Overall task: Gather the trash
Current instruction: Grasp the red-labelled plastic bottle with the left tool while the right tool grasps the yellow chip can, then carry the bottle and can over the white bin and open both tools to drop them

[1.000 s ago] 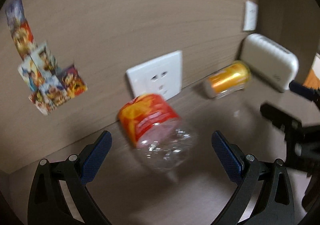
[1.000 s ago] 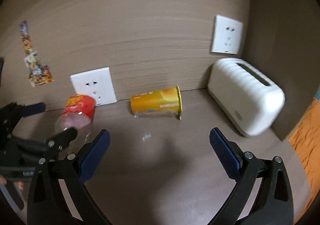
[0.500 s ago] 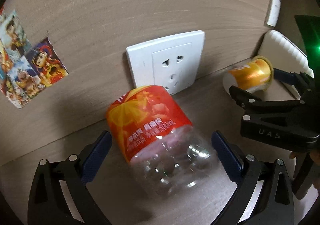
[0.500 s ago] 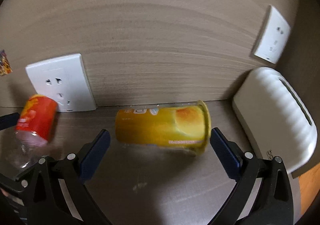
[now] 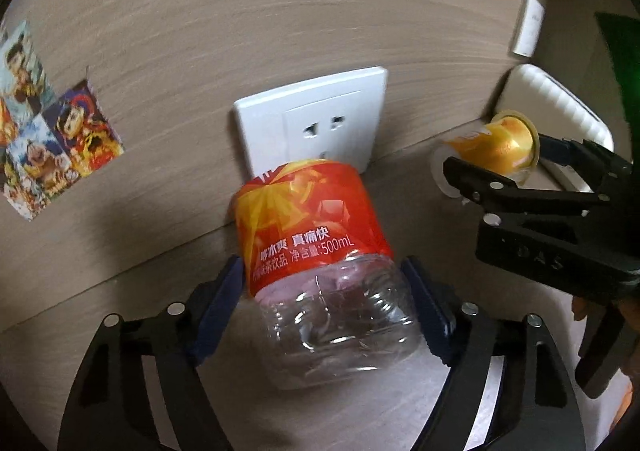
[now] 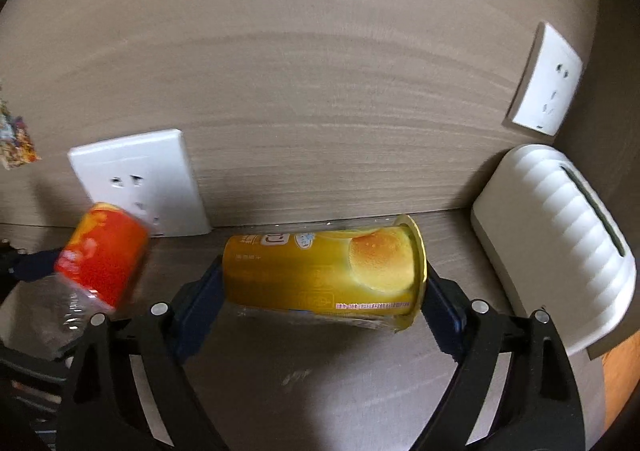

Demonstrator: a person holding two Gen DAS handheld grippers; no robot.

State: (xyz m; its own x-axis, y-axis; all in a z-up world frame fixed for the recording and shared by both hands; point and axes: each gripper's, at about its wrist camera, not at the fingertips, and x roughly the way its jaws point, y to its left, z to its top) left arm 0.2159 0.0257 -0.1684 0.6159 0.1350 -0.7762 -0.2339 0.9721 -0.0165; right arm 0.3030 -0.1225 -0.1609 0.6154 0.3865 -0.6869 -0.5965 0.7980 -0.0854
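Observation:
A clear plastic bottle with a red label (image 5: 320,263) lies on the wooden desk against the wall. My left gripper (image 5: 326,303) is shut on its clear body, blue pads pressing both sides. A yellow chip can (image 6: 324,277) lies on its side near the wall. My right gripper (image 6: 322,311) is shut on it, one pad at each end. The bottle also shows at the left of the right wrist view (image 6: 96,267). The can and the right gripper's fingers (image 5: 520,191) show at the right of the left wrist view.
A white wall socket (image 5: 312,123) sits behind the bottle, and a second socket (image 6: 546,85) is higher on the right. A white ribbed tissue box (image 6: 560,239) stands at the right end. Cartoon stickers (image 5: 44,143) are on the wall at left.
Both grippers moved forward and closed. The left one closed on the bottle, the right one on the chip can.

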